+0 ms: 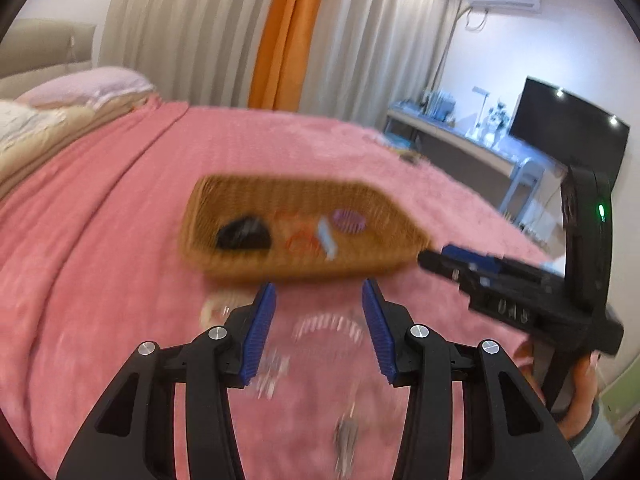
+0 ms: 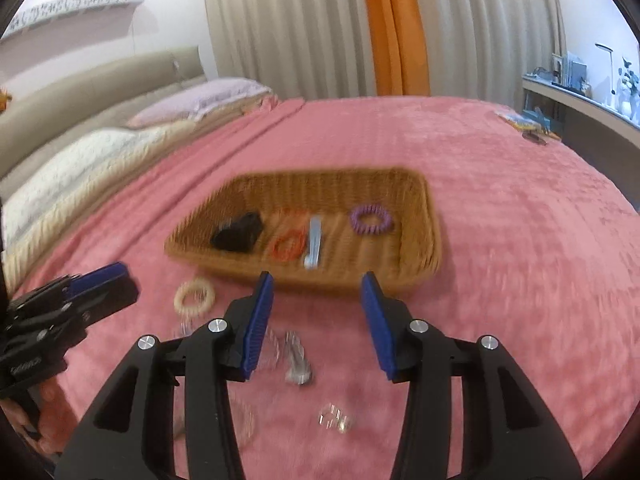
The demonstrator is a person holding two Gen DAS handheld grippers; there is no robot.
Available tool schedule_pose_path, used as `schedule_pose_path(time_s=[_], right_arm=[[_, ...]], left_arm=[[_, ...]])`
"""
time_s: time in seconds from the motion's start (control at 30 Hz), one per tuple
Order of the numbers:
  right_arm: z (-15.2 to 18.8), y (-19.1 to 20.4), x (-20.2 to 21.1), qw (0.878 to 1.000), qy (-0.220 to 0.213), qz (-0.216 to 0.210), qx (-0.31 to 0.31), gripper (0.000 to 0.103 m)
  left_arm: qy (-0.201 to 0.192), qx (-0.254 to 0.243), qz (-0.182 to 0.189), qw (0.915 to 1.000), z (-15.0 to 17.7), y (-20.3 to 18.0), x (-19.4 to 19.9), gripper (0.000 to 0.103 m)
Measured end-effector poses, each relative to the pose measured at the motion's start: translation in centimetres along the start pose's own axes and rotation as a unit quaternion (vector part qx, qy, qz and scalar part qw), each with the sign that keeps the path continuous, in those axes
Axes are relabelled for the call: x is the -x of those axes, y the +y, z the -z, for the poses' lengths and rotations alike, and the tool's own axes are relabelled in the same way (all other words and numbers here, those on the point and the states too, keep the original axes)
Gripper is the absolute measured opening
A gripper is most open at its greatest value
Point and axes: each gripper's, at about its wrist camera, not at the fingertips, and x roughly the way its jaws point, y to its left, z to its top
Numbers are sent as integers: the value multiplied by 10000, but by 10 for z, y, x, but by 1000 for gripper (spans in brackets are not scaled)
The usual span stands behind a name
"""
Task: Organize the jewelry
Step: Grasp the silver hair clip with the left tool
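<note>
A wicker basket (image 2: pixel 424 240) lies on the pink bedspread and also shows in the left wrist view (image 1: pixel 224 204). It holds a black clip (image 2: pixel 238 234), an orange hair tie (image 2: pixel 289 245), a pale blue clip (image 2: pixel 313 246) and a purple coil tie (image 2: pixel 370 220). In front of it lie a cream coil tie (image 2: pixel 195 295), a silver clip (image 2: pixel 297 358), a clear comb (image 1: pixel 328 326) and small clear rings (image 2: pixel 335 418). My left gripper (image 1: pixel 319 334) is open and empty above the comb. My right gripper (image 2: pixel 317 326) is open and empty above the silver clip.
Pillows (image 2: pixel 80 168) and a headboard (image 2: pixel 92 92) are at the left. A desk (image 1: pixel 460 140) with a monitor (image 1: pixel 568 128) stands beyond the bed's right edge. Small items (image 2: pixel 528 126) lie at the bed's far right corner. Curtains (image 2: pixel 320 28) hang behind.
</note>
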Motion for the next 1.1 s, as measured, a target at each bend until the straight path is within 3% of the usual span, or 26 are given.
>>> schedule_pose_path(time_s=[0.3,0.4,0.5,0.7,1.0,1.1], right_arm=[[42,13,-30,9977,651,94,184,42],[48,21,-42,9953,858,198,394,42],[52,25,-49,9933,1005,261,498,42],[54,17,-54,9932,1111,135,325,42],[53,20,-62,9919,1193,163,407,42],[53,22,-63,9915,1194,201,478,31]], left_arm=[[914,151,193,9955,67,15,2,44],[1104,-33,280,9935,74,5,-3,44],[1270,-320,107,9913,79,-11,-13,43],[1320,-652,-164,9890,87,-26,-24,43],[1204,-643,-252,9903,89,-26,-24,38],[1172,-650,-293,9905,91,-27,-22,33]])
